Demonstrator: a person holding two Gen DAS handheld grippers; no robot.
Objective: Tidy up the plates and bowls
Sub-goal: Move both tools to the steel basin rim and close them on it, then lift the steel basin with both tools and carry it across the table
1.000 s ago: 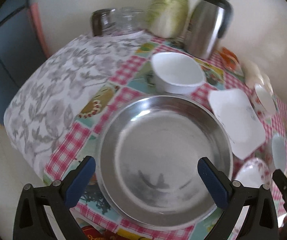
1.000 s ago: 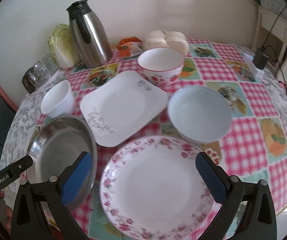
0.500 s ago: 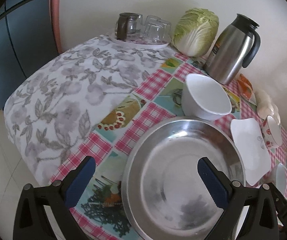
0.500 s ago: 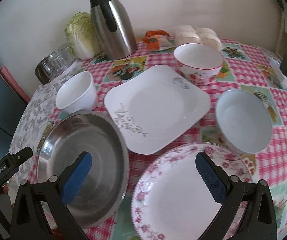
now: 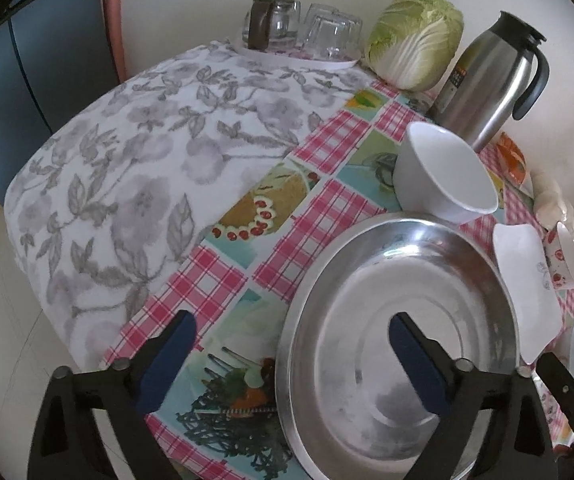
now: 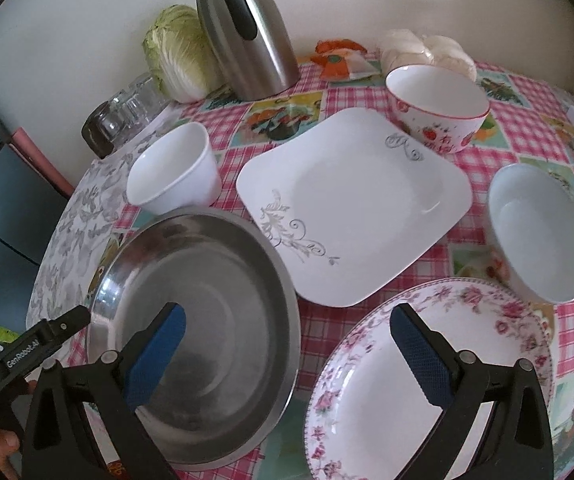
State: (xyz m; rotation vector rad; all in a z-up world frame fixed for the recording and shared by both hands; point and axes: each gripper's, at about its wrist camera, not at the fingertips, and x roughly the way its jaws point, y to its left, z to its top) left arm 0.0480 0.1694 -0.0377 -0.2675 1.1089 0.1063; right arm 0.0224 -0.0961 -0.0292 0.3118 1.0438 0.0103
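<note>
A steel pan point(image 5: 403, 332) point(image 6: 203, 280) sits at the table's near left. Behind it stands a small white bowl point(image 5: 443, 172) point(image 6: 173, 170). A square white plate point(image 6: 353, 210) point(image 5: 527, 292) lies in the middle, a strawberry-print bowl point(image 6: 437, 114) behind it, a pale blue bowl point(image 6: 539, 232) at right, a pink-flowered plate point(image 6: 431, 380) near right. My left gripper point(image 5: 291, 364) is open and empty, straddling the pan's left rim. My right gripper point(image 6: 287, 352) is open and empty, above the gap between pan and flowered plate.
A steel thermos jug point(image 6: 243, 28) point(image 5: 491, 80), a cabbage point(image 5: 415, 44) point(image 6: 179, 56) and upturned glasses point(image 5: 307, 28) point(image 6: 127, 112) stand along the wall at the back. A bag of buns point(image 6: 427, 48) lies behind the strawberry bowl. The table edge drops off at left.
Both grippers have swung left. The left view now takes in more of the grey-flowered cloth and the pan has slid right. The right view now has the pan under its left finger.
</note>
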